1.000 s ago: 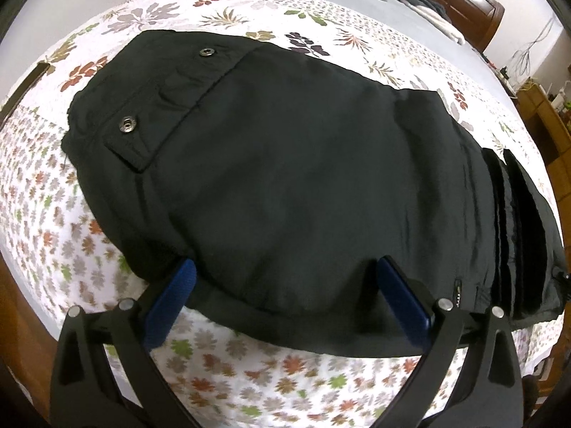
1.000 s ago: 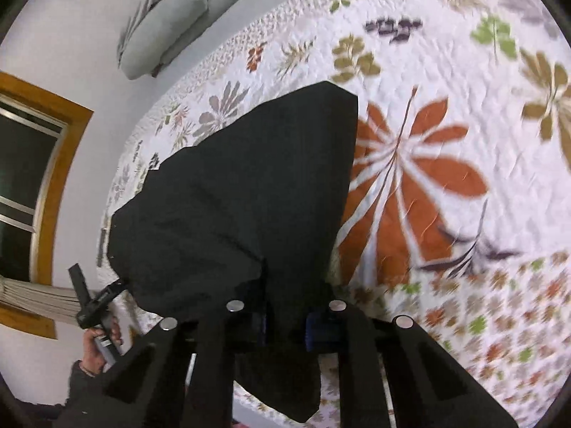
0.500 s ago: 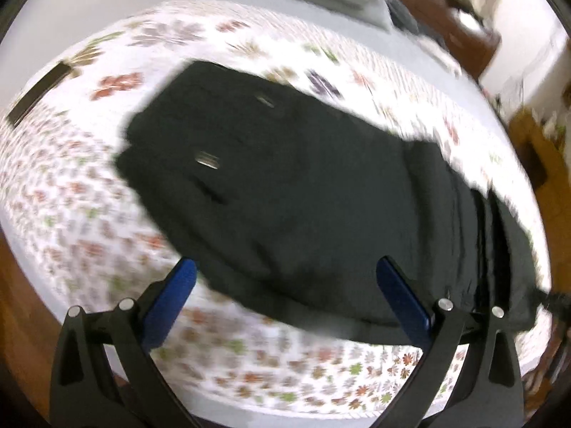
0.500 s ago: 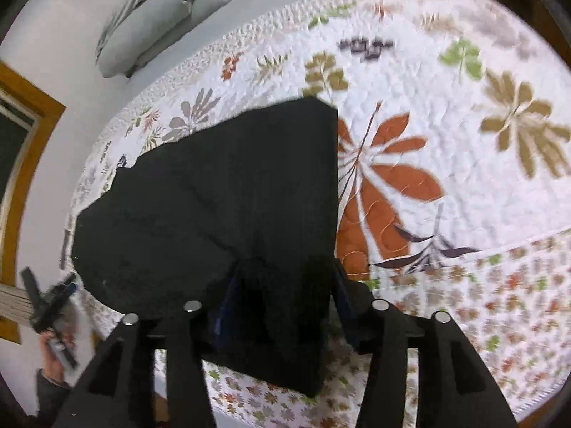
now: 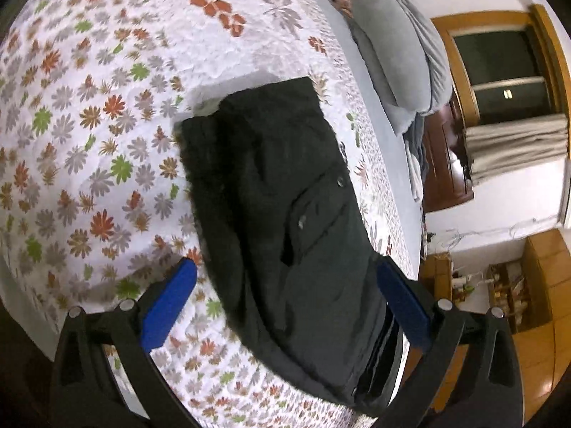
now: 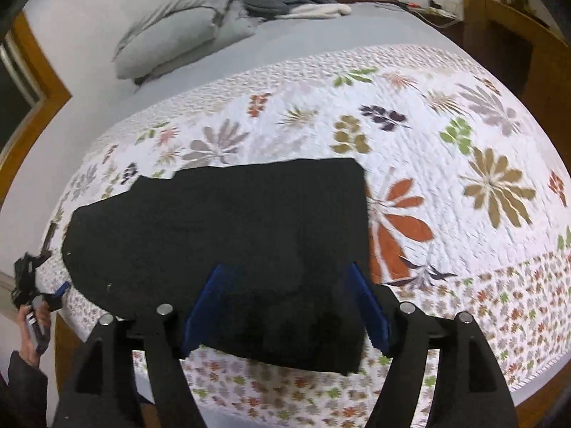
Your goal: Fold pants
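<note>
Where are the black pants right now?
The black pants lie folded on the flowery quilt near its front edge, filling the middle of both wrist views. The grey pillow sits farther back on the bed.

Left hand-held gripper (image 5: 285, 296) and right hand-held gripper (image 6: 285, 303) both gape wide, apparently gripping nothing.

Your pants (image 5: 278, 192) were black (snaps silver), lying on a white quilt (image 6: 446, 114) printed with orange, green and grey flowers; your gripper pads (image 5: 167, 306) were blue.
</note>
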The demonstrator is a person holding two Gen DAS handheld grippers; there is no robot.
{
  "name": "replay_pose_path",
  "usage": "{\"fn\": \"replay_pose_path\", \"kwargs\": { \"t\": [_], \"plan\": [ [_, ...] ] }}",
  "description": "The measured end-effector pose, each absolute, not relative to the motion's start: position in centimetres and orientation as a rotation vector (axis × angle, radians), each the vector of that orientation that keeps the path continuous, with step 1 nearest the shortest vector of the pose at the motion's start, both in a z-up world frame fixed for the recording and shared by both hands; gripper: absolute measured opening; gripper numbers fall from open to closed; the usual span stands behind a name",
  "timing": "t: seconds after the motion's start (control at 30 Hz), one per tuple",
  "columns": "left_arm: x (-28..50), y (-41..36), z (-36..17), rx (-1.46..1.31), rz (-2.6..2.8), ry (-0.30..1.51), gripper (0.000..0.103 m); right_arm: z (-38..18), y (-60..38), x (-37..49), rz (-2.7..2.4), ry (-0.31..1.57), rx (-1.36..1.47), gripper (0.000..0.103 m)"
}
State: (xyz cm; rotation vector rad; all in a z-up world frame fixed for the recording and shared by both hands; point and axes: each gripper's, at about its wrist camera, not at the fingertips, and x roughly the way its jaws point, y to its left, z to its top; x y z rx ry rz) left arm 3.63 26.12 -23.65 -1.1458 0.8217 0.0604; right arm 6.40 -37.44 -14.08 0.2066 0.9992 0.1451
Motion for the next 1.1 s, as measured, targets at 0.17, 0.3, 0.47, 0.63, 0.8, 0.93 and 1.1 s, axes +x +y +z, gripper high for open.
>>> {"fn": "replay_pose_path", "kwargs": {
  "t": [0.17, 0.3, 0.47, 0.63, 0.8, 0.93, 1.1],
  "plan": [
    [4.1, 26.1, -24.5, -1.179, 0.098, 0.819, 0.099, -14.8, -35.1, 6.8, 0.183, 1.027, 0.159, 0.073],
    [4.9, 26.1, -24.3, -1.129, 0.092, 0.841, 0.080, -15.6, -34.0, 6.8, 0.205, 1.044, 0.160, 0.073],
    [6.3, 25.8, -25.0, -1.140, 0.093, 0.887, 0.067, -16.9, -33.0, 7.2, 0.218, 1.070, 0.151, 0.073],
    [7.8, 26.2, -25.5, -1.128, 0.118, 0.926, 0.067, -18.1, -32.6, 7.6, 0.223, 1.094, 0.152, 0.073],
    [8.1, 26.7, -25.7, -1.182, 0.117, 0.921, 0.032, -19.7, -32.3, 7.8, 0.217, 1.127, 0.142, 0.073],
    [8.5, 26.4, -25.0, -1.147, 0.089, 0.910, 0.023, -20.3, -32.1, 7.8, 0.214, 1.129, 0.129, 0.075],
    [7.8, 25.6, -23.8, -1.140, 0.083, 0.844, 0.017, -20.6, -31.7, 7.8, 0.218, 1.133, 0.110, 0.080]
  ]
}}
